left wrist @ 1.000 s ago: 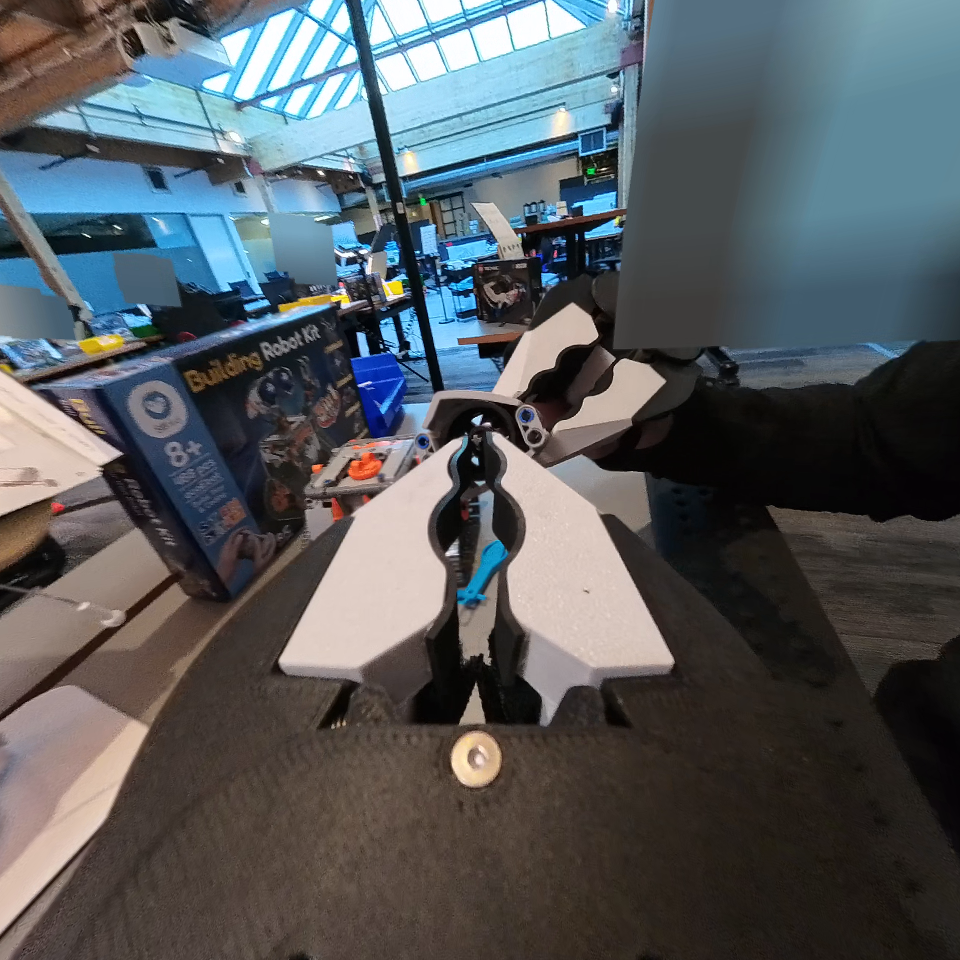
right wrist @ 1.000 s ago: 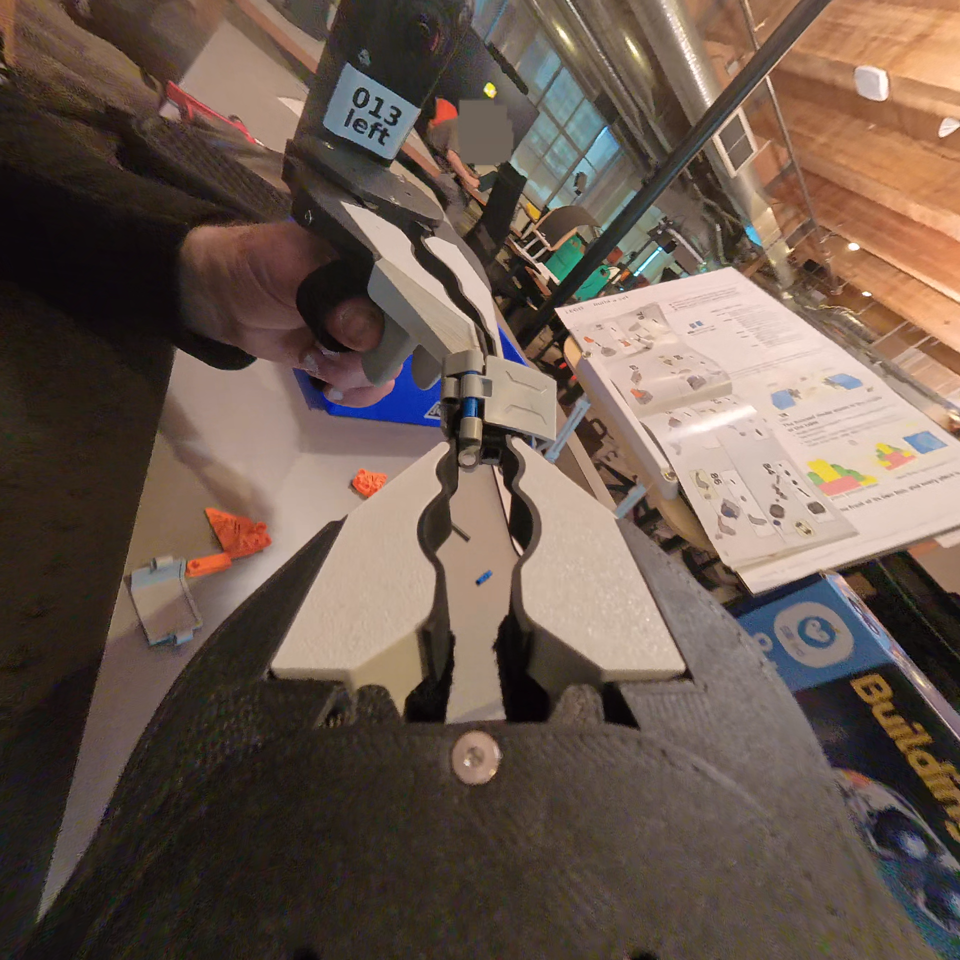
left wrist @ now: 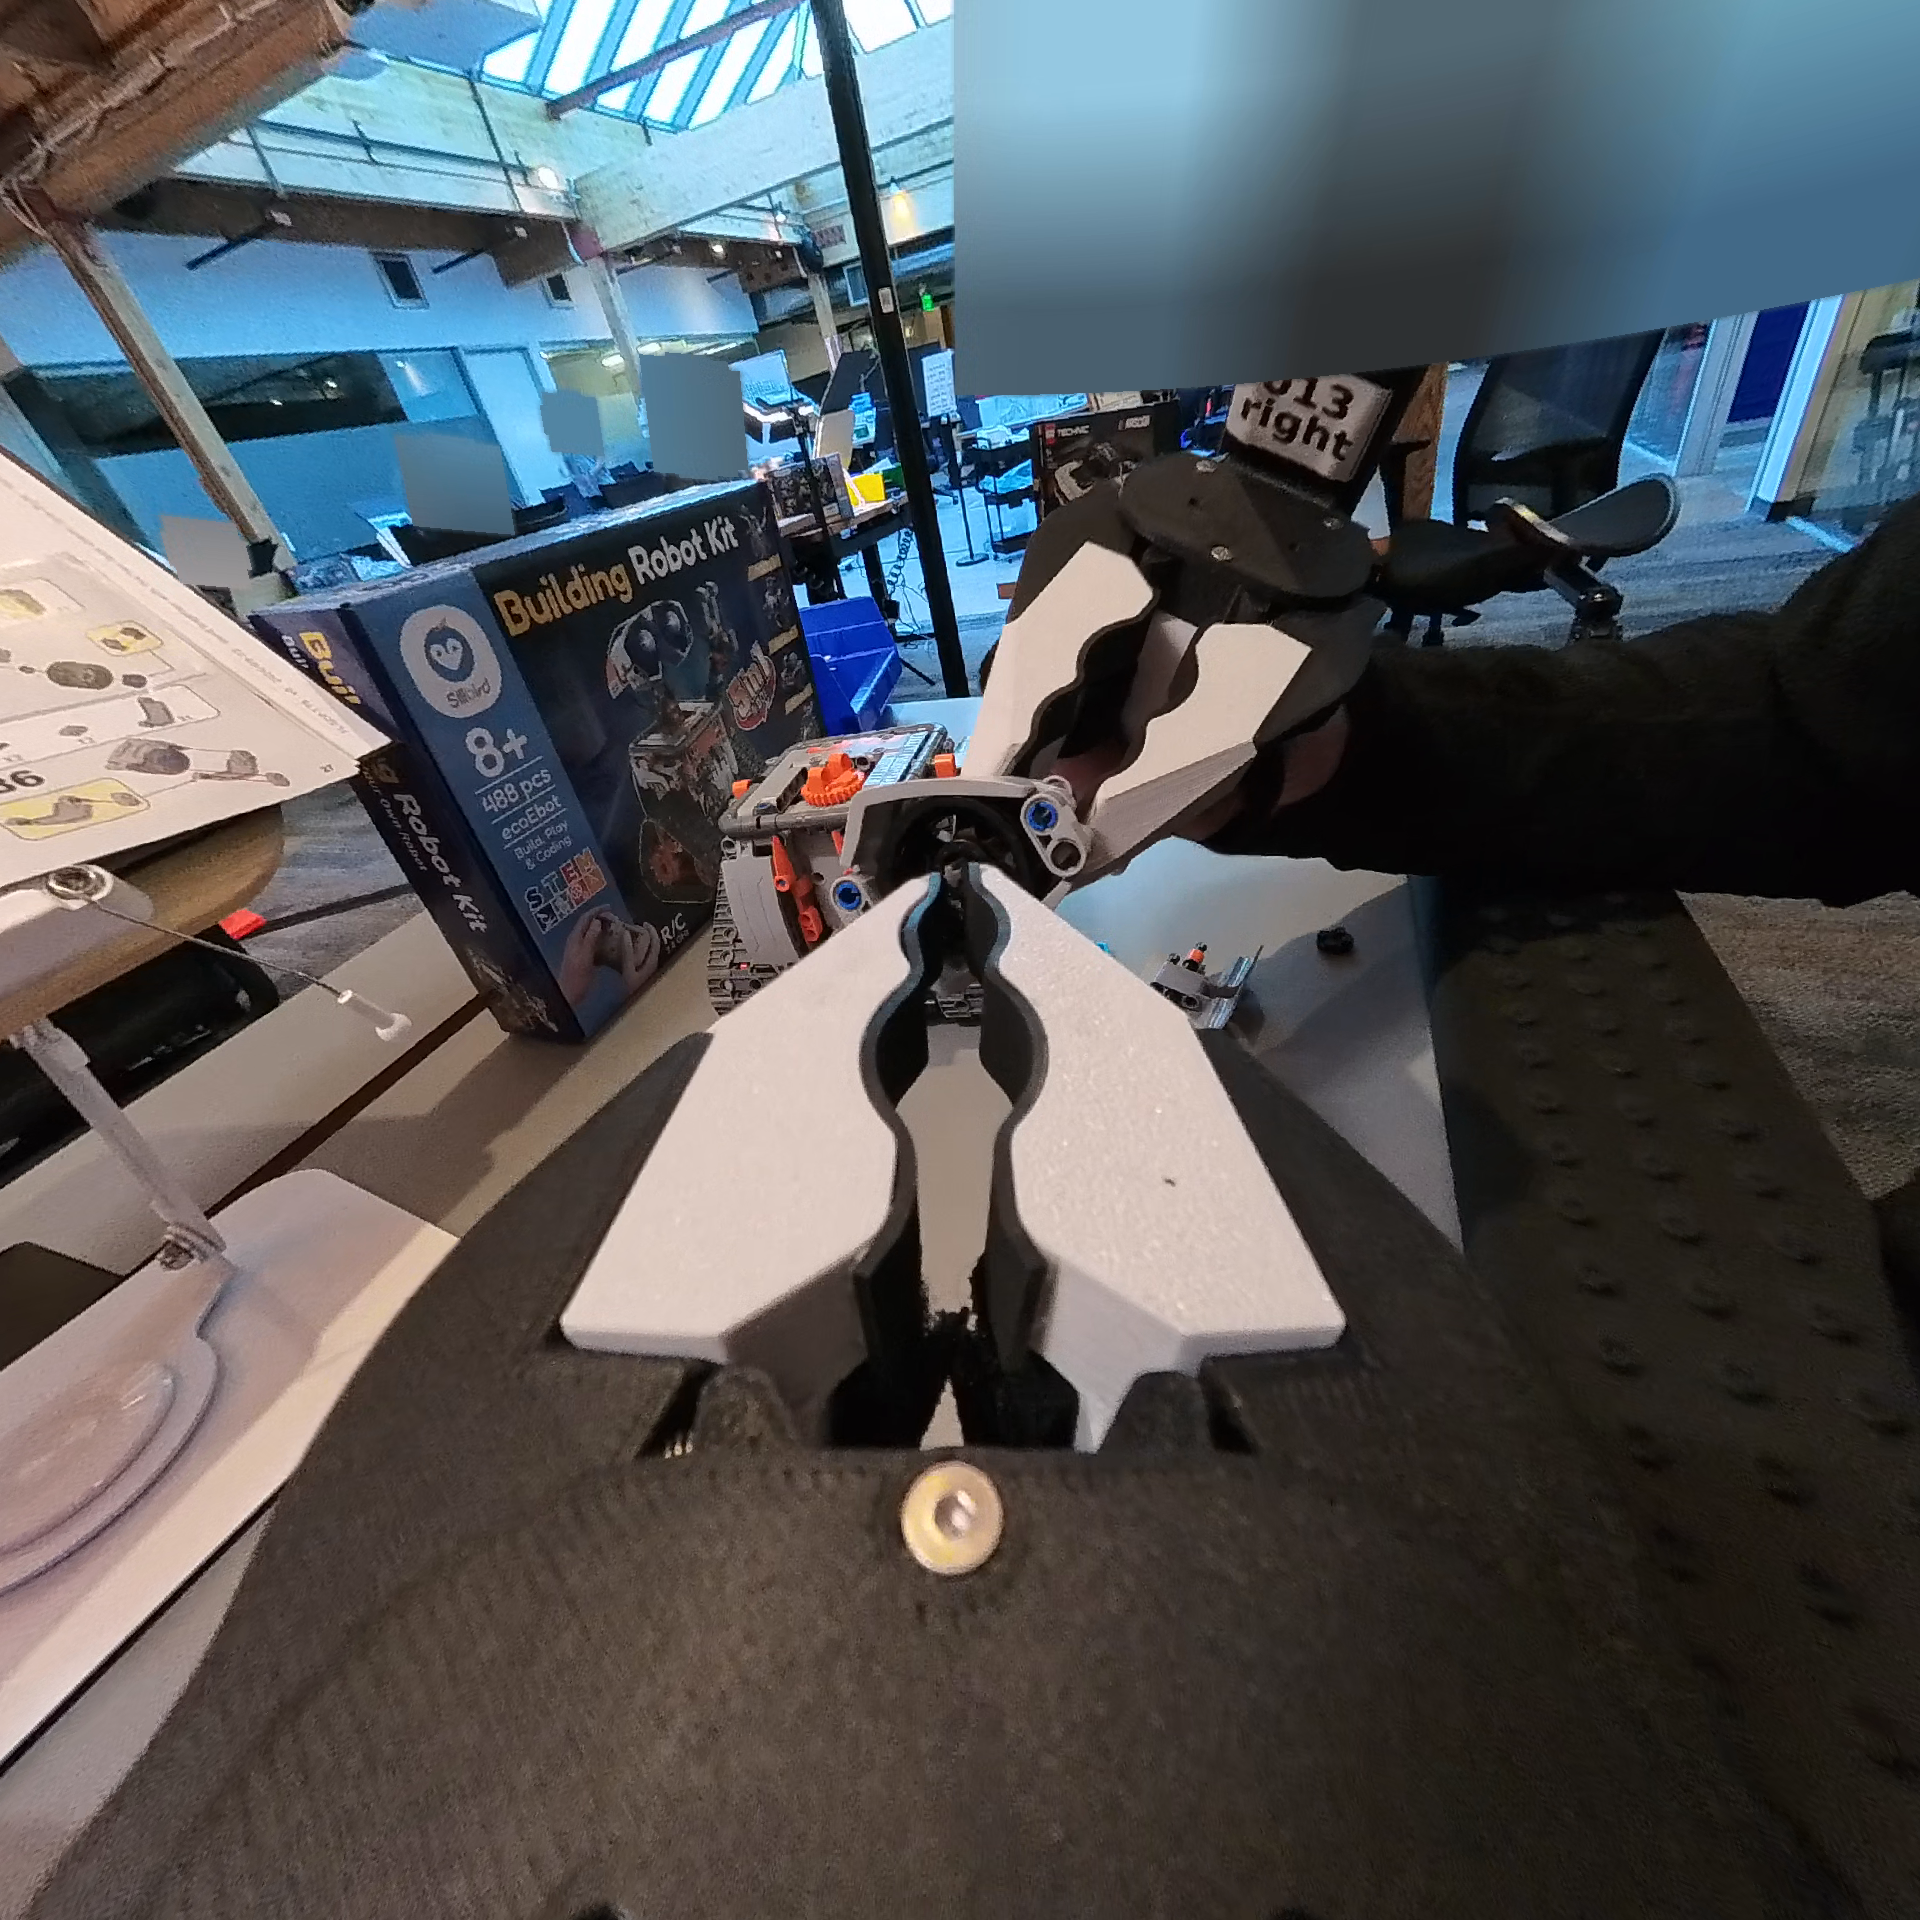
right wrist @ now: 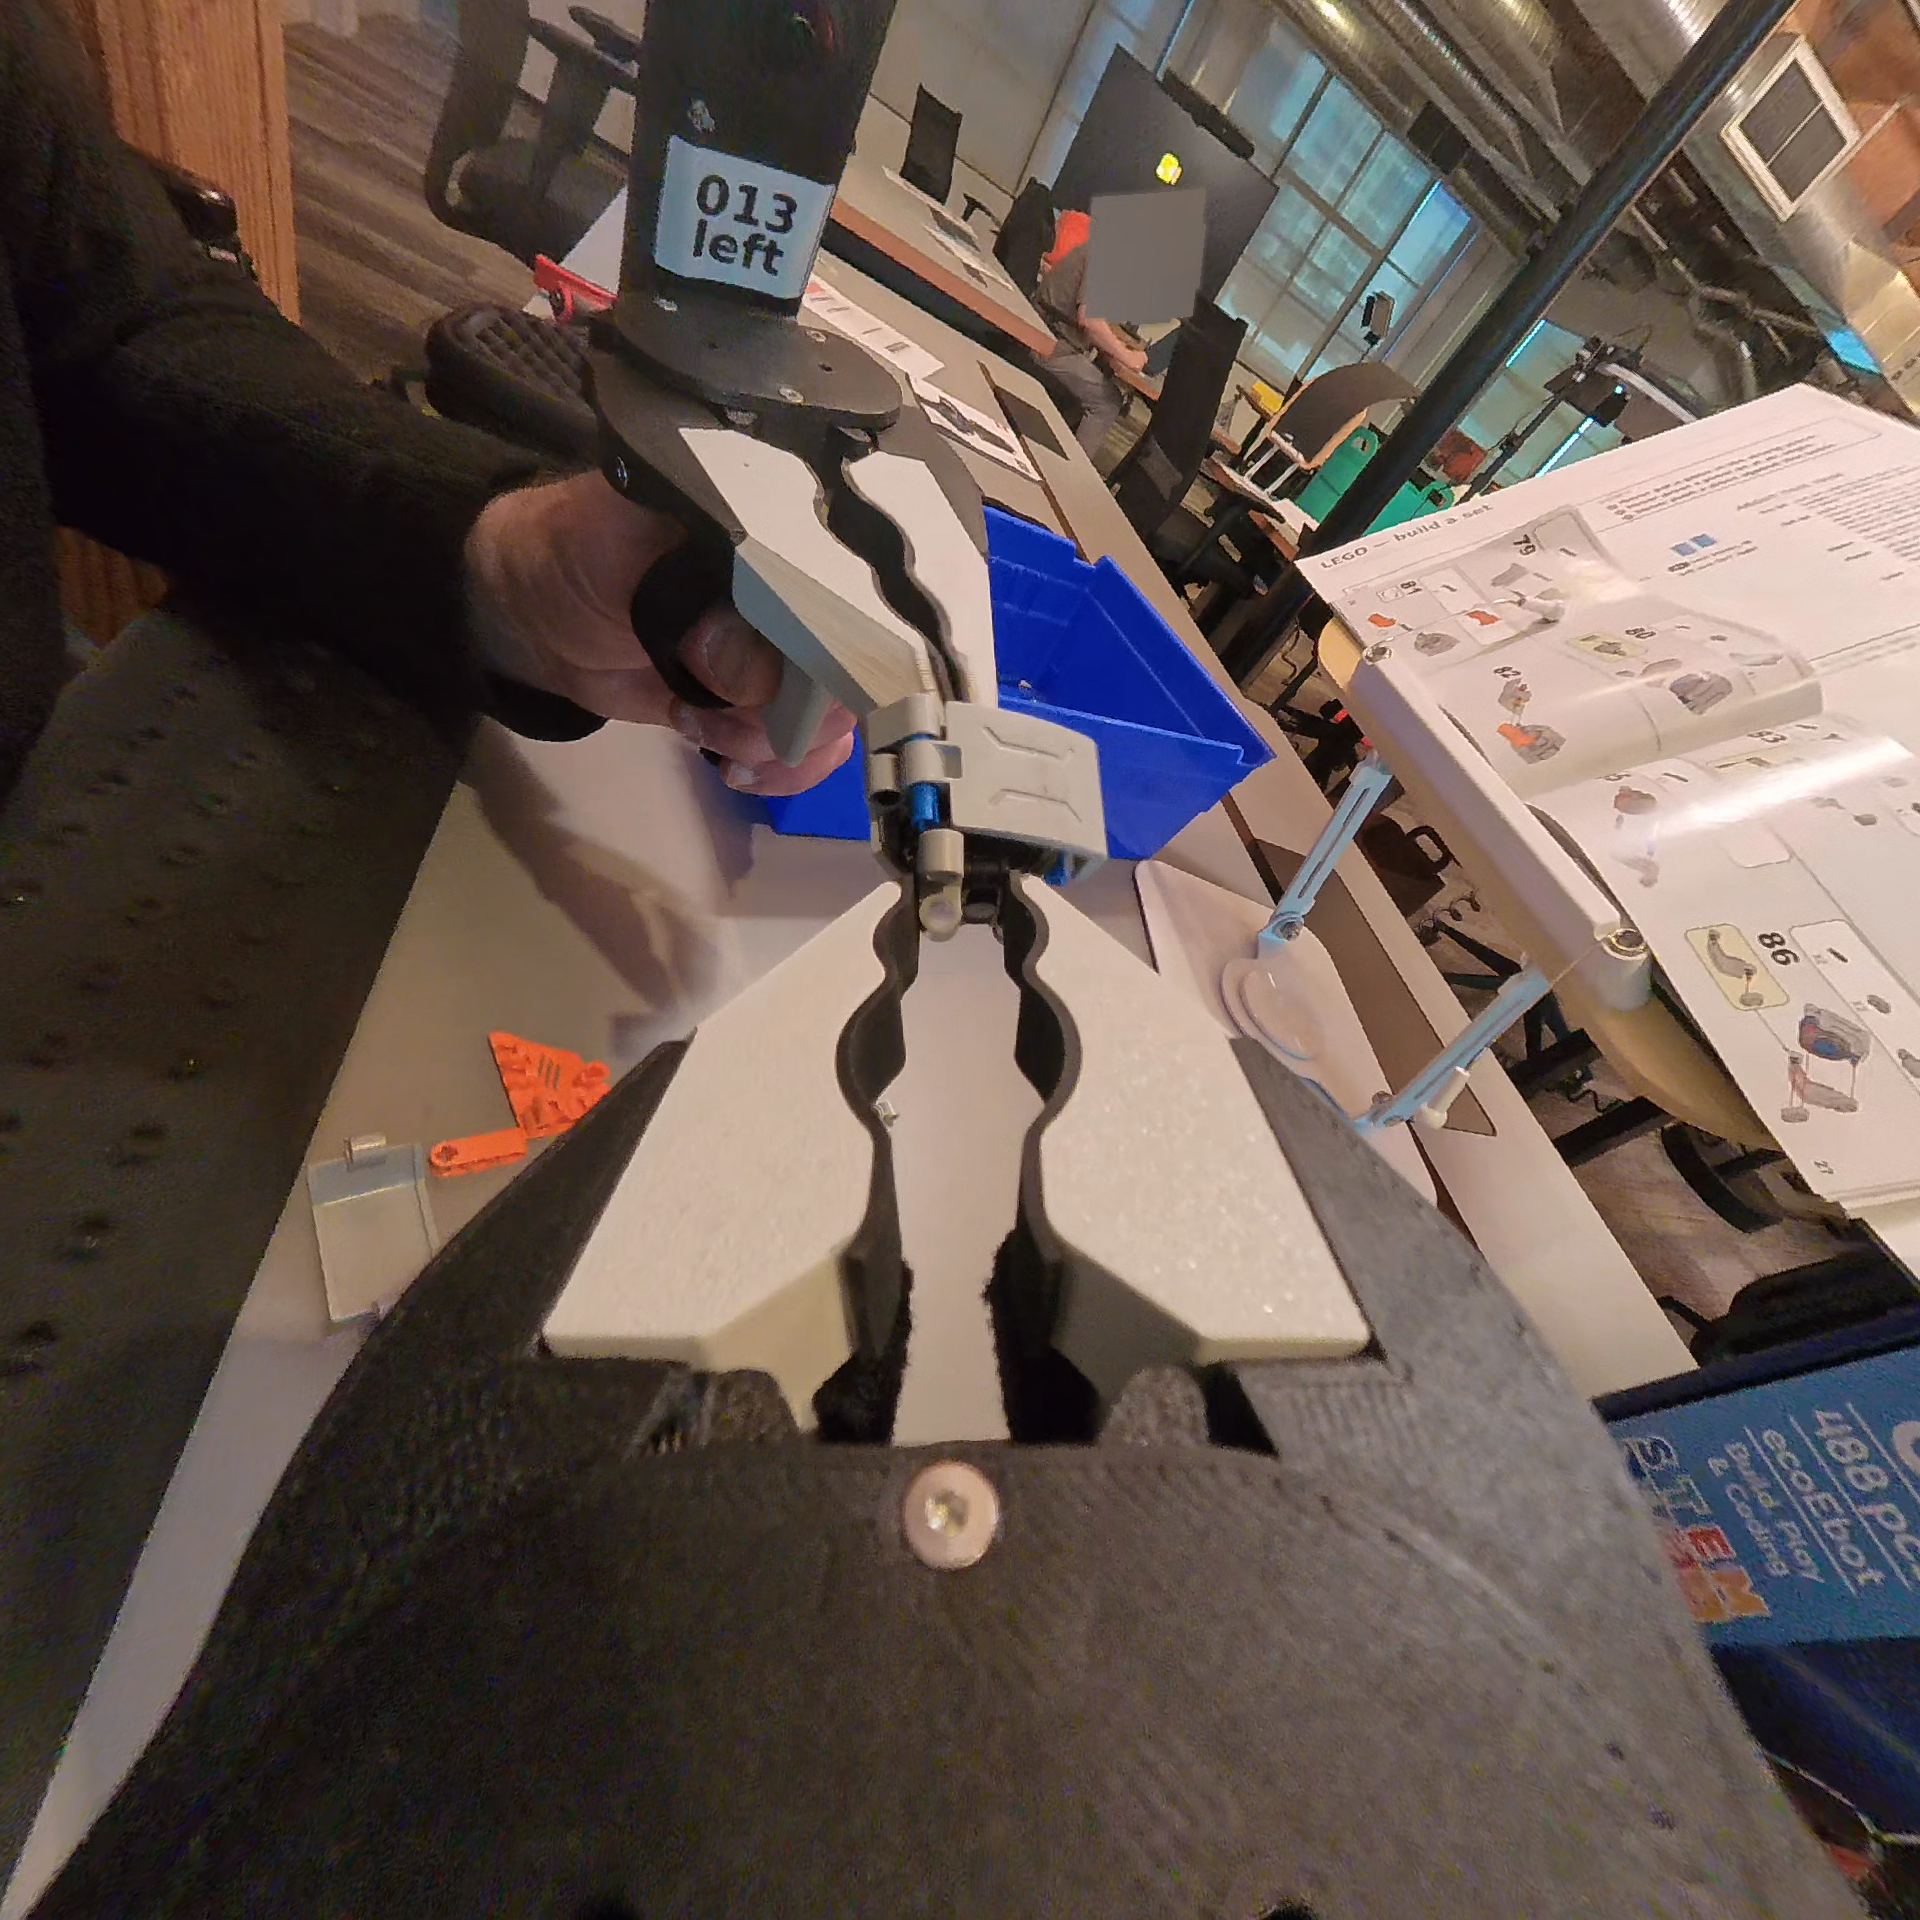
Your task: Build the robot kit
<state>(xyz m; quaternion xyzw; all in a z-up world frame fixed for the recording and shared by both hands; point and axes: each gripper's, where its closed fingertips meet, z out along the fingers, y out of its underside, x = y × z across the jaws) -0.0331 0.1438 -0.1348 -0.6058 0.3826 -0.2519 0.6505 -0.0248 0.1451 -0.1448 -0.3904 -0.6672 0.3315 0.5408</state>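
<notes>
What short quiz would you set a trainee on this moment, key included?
1. True or false: a blue bin stands on the table beyond the right tongs.
2. What lies on the table to the left of the right tongs? A) orange pieces B) scissors C) a cup
3. Fill in: the left tongs and the right tongs are both shut on the same grey ____.
Key: 1 true; 2 A; 3 brick piece.
</notes>
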